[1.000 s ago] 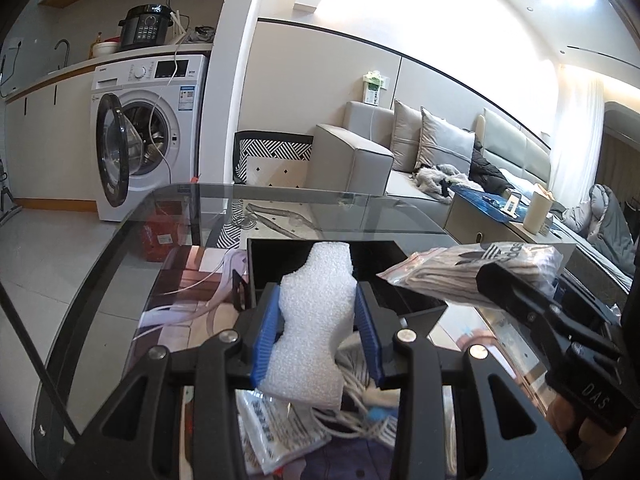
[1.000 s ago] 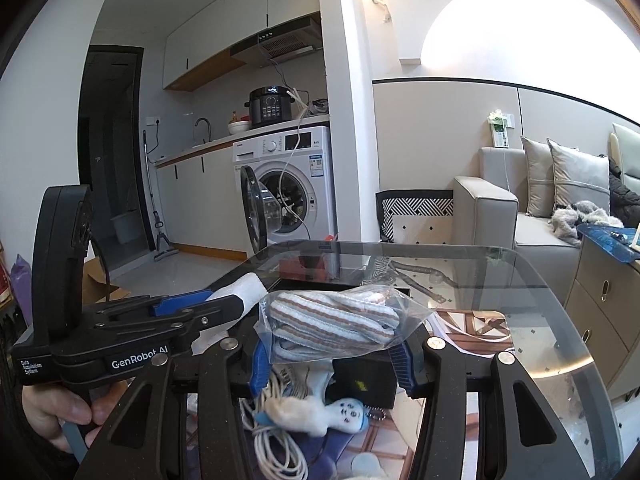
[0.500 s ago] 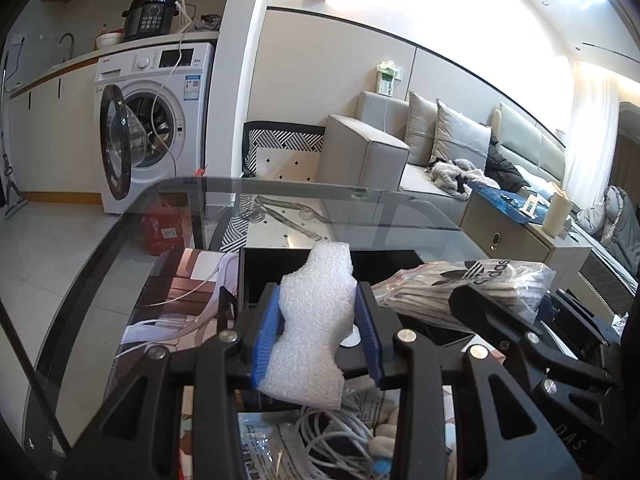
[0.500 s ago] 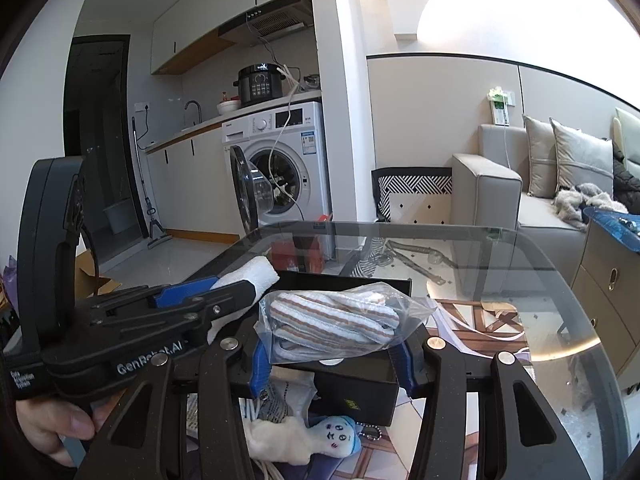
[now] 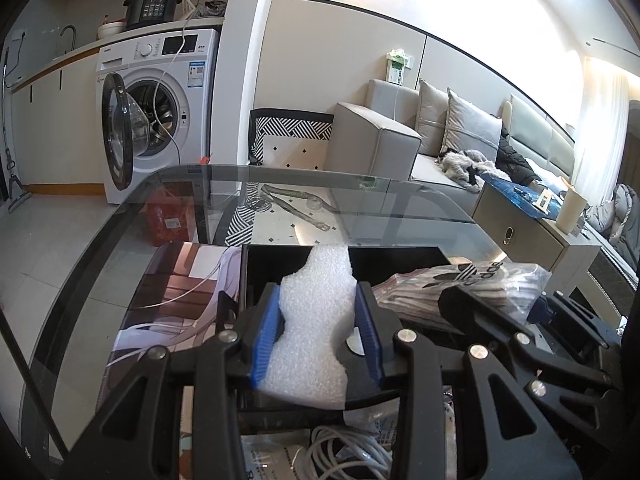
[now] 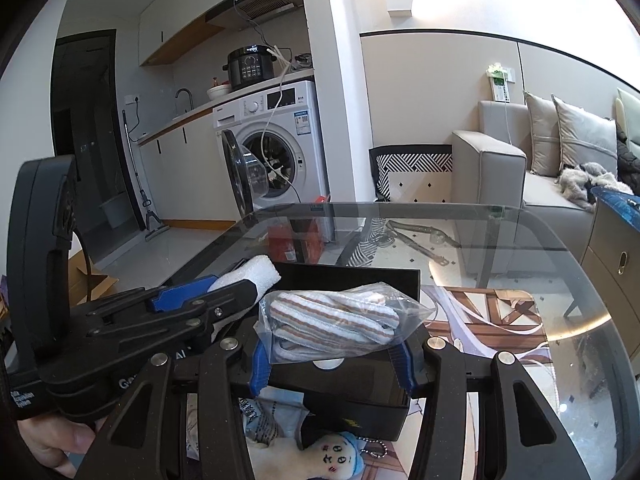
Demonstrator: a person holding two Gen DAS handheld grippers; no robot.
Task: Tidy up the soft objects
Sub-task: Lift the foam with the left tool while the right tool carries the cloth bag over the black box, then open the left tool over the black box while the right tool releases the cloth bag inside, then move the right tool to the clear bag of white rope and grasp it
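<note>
My left gripper (image 5: 316,336) is shut on a white foam piece (image 5: 314,320), which sticks up between the blue pads over the open black box (image 5: 396,258). My right gripper (image 6: 330,354) is shut on a clear bag of striped socks (image 6: 332,320), held just above the same black box (image 6: 360,278). In the left wrist view that sock bag (image 5: 460,280) and the right gripper (image 5: 516,320) sit close on the right. The right wrist view shows the left gripper (image 6: 224,292) with its foam piece (image 6: 256,272) at the left, a hand under it.
The black box stands on a glass table (image 5: 200,192) over a printed mat (image 5: 188,292). White cables (image 5: 344,452) and a packet lie at the near edge. A small doll keychain (image 6: 336,450) lies in front of the box. A washing machine (image 5: 156,116) and sofa (image 5: 384,140) stand behind.
Both grippers have moved forward and slightly down over the black box, each keeping its load. The cables and doll have slid toward the bottom of the views.
</note>
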